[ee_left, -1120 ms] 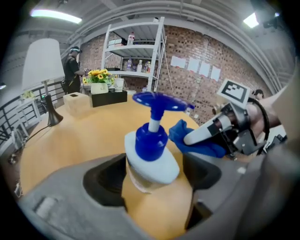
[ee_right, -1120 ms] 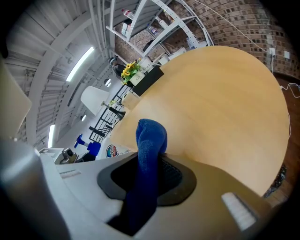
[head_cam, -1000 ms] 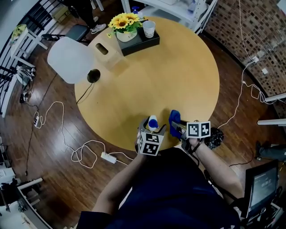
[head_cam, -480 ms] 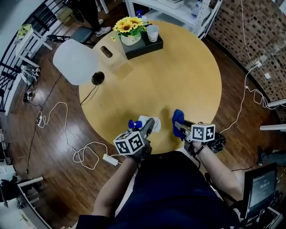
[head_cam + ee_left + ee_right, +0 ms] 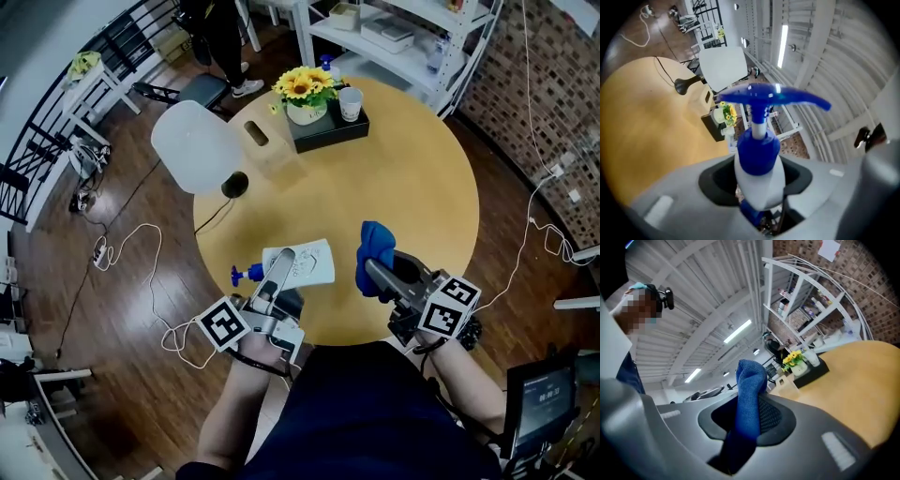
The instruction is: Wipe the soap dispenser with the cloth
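The left claw [image 5: 281, 274] is pinching the soap dispenser [image 5: 307, 263] by its white body, having just closed on it. In the left gripper view the two jaws press on either side of the bottle below its blue collar. The dispenser is held off the round wooden tabletop [image 5: 412, 197], over the edge nearest the person. In the head view it lies on its side, its blue pump head [image 5: 246, 275] pointing towards that view's left.

The right claw [image 5: 379, 274] is pinching the blue cloth [image 5: 373, 249]. The right gripper view shows the jaws pressed onto a bunched fold, the rest of it standing out past the jaw tips. Cloth and dispenser are near each other but apart, with bare tabletop showing between them in the head view.

At the far side of the tabletop a black tray [image 5: 330, 133] carries a white pot of sunflowers [image 5: 304, 90] and a paper cup [image 5: 351, 101]. A small wooden box [image 5: 261, 142] stands just beside the tray.
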`<state>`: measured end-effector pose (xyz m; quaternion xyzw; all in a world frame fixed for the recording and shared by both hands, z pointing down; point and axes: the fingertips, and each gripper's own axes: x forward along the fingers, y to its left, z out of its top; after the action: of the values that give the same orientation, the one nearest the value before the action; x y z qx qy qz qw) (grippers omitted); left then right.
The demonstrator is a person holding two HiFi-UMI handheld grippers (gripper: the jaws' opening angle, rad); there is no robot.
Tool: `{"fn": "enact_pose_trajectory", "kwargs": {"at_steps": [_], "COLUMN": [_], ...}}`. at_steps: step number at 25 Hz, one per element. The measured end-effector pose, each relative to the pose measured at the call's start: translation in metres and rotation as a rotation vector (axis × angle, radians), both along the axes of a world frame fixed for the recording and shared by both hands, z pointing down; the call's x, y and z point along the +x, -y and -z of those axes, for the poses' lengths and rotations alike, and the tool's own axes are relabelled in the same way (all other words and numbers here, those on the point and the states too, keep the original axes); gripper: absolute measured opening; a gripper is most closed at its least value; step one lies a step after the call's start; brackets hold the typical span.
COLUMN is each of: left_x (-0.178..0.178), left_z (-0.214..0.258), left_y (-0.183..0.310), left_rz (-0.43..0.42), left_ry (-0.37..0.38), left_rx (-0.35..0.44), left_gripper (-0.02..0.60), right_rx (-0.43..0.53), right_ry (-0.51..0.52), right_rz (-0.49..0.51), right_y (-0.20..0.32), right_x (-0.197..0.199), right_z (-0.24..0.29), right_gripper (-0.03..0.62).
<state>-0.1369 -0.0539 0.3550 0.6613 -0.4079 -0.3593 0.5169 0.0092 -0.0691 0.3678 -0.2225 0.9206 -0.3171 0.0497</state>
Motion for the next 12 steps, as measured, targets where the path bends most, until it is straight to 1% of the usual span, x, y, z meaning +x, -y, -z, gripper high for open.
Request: {"fn": "enact_pose_trajectory", "kwargs": {"at_steps": [3,5,8,12], "left_x": [-0.011,-0.013,-0.008,0.005], "left_z": [0.033,0.048,0.058,0.060], "left_y": [-0.006,-0.009,-0.010,-0.010], "left_rz": [0.028,0.030,0.015,-0.017], "left_ry": [-0.137,-0.186,-0.188,-0.208], "left_rx": [0.087,0.131,0.153,0.145], "left_gripper": [0.206,0.206,0.206,0.206], "right_rx": [0.130,0.190,0.235,0.315], "right_ry": [0.041,0.044,0.068,0.113], "right_rz": [0.018,0.027,0.053,0.112], "right_y": [-0.007,-0.012,-0.019,-0.031], "right_x": [-0.008,-0.012,-0.019,-0.036], "right_z": [0.044,0.060,0.075,0.097], "right_gripper": [0.094,0.094,0.094,0.094]}}
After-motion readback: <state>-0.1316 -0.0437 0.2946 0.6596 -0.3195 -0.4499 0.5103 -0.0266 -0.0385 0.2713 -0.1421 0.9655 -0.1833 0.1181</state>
